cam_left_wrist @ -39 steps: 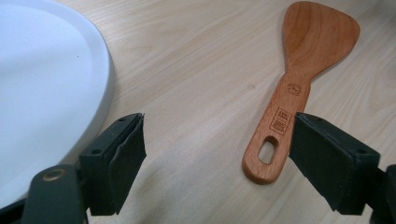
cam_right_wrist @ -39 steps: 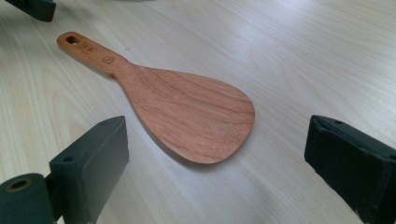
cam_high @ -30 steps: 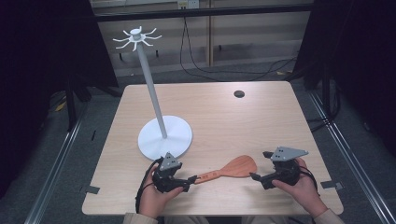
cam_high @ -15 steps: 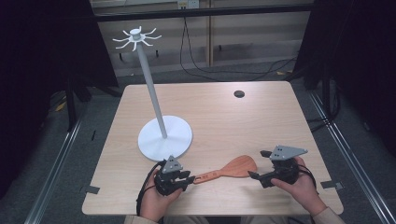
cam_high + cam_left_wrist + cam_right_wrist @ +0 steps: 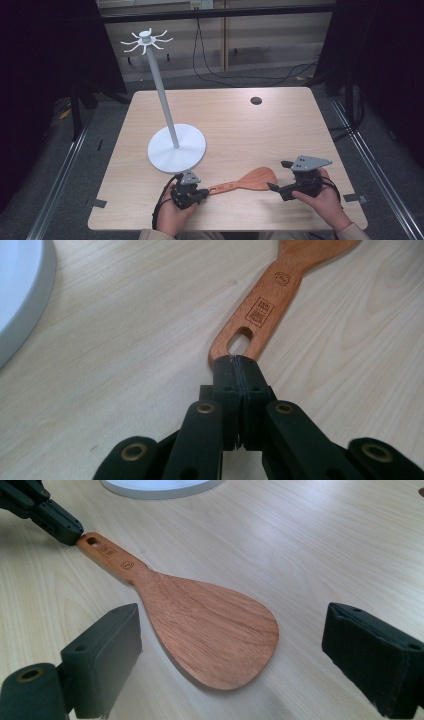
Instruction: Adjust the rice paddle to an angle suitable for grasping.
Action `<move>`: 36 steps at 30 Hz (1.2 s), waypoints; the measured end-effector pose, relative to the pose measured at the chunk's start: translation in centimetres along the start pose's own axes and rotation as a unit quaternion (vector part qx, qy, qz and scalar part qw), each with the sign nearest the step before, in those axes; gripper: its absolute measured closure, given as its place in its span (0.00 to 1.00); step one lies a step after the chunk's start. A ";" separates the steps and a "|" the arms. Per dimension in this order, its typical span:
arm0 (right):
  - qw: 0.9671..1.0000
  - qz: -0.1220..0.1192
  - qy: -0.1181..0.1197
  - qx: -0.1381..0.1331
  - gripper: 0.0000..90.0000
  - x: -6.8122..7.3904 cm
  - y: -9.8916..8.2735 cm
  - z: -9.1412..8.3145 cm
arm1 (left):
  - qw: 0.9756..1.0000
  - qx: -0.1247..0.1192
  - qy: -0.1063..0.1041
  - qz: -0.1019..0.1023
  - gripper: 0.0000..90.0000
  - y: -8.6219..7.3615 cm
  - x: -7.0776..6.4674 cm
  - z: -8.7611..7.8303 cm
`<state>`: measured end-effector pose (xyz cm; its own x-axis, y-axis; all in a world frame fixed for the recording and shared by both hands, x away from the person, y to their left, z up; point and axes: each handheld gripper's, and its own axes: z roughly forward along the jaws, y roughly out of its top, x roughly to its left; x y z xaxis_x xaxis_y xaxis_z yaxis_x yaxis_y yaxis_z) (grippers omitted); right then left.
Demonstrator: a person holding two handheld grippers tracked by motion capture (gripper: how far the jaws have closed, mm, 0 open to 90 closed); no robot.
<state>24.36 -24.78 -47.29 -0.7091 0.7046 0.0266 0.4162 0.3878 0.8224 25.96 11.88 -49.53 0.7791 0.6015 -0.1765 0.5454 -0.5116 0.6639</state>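
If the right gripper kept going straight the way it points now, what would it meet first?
Probably the wooden rice paddle: its broad blade lies on the table directly ahead of the open right gripper, between its jaws. Depth is unclear, but nothing else sits in that line.

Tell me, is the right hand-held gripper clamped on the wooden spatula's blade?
No, the right hand-held gripper stands open, its jaws apart on either side of the wooden spatula.

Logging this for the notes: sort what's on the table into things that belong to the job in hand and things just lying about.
In the job:
- wooden spatula, flat on the table
- left gripper, jaws just closed, shut on the handle end
- right gripper, open, jaws either side of the blade, not touching

Lying about:
- white hook stand, untouched
- small dark disc at the far edge
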 end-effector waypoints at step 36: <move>0.998 0.029 -0.050 0.001 0.09 -0.4 -3.1 -4.6 | 0.999 -0.029 -0.024 0.038 1.00 5.4 -1.4 5.7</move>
<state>20.73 -29.06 -47.24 -0.6240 0.7812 0.0170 0.4563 0.3467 0.8195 29.58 4.78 -49.80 0.8327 0.5307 -0.1580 0.4659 -0.5172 0.7179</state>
